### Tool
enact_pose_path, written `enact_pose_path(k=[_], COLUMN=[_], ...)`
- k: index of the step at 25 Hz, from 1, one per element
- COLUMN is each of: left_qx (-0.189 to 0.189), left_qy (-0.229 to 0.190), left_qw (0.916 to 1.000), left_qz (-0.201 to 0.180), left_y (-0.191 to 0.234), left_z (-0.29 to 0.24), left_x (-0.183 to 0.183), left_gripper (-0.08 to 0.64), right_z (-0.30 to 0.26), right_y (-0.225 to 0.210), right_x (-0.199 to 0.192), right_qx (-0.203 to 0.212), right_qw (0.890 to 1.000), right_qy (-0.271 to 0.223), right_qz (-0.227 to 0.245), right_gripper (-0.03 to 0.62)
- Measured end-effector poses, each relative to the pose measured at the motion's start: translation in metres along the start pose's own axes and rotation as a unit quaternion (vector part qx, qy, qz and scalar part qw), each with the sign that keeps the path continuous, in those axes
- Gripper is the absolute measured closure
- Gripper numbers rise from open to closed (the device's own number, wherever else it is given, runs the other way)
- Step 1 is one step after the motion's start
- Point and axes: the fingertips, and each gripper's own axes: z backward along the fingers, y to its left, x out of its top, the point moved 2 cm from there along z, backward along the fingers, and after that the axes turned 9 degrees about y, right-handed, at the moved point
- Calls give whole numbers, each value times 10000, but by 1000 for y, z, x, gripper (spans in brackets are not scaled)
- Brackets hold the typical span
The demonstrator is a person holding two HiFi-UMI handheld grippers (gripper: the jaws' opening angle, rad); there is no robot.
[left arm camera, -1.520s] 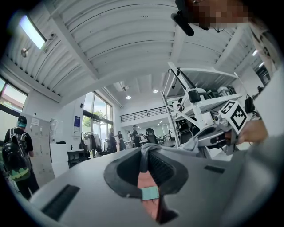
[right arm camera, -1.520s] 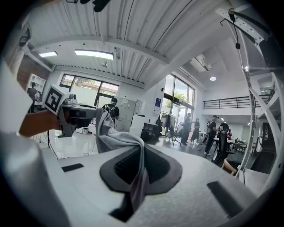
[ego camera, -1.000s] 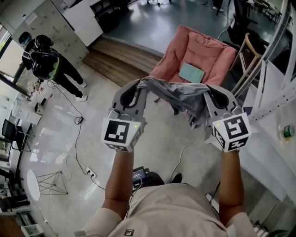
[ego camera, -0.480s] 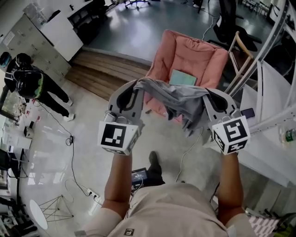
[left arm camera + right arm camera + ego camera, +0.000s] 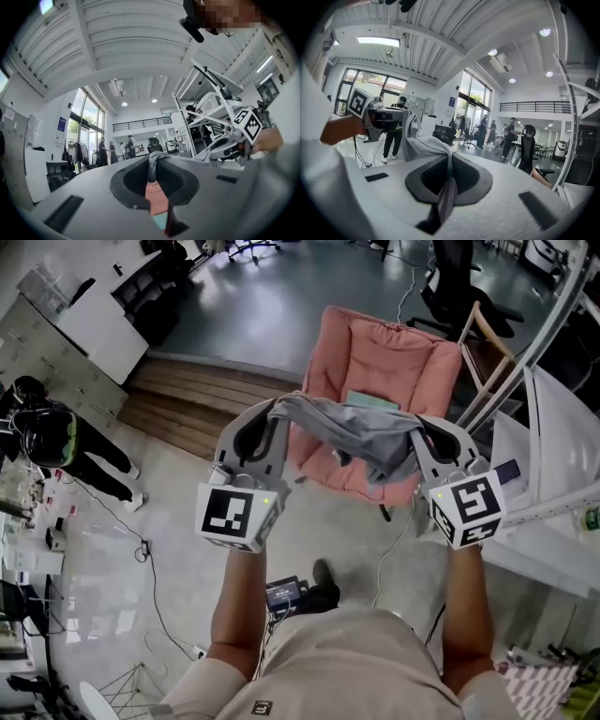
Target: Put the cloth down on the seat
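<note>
grey floor | wooden platform | tall windows | ceiling lights

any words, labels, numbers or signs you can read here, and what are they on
No text here can be read.
Left cube: black-and-white square pattern, no letters.
Right cube: the same kind of pattern, no letters.
Blue wall sign: too small to read.
Waist tag: too small to read.
</note>
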Motion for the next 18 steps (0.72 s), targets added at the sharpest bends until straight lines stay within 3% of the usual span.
enact_pose_path(k=[18], left_qx=[-327], left_qy=[-250], left_qw=[9992], left_qz=[10], left_y=[85], left_z=[-53], left_x=[-15], left_gripper=[534], right_z=[-86], right_y=[-6], right_x=[34], right_qx=[-344], right_qw=[9993], right_qy=[104], right_qz=[79], right_gripper=[591])
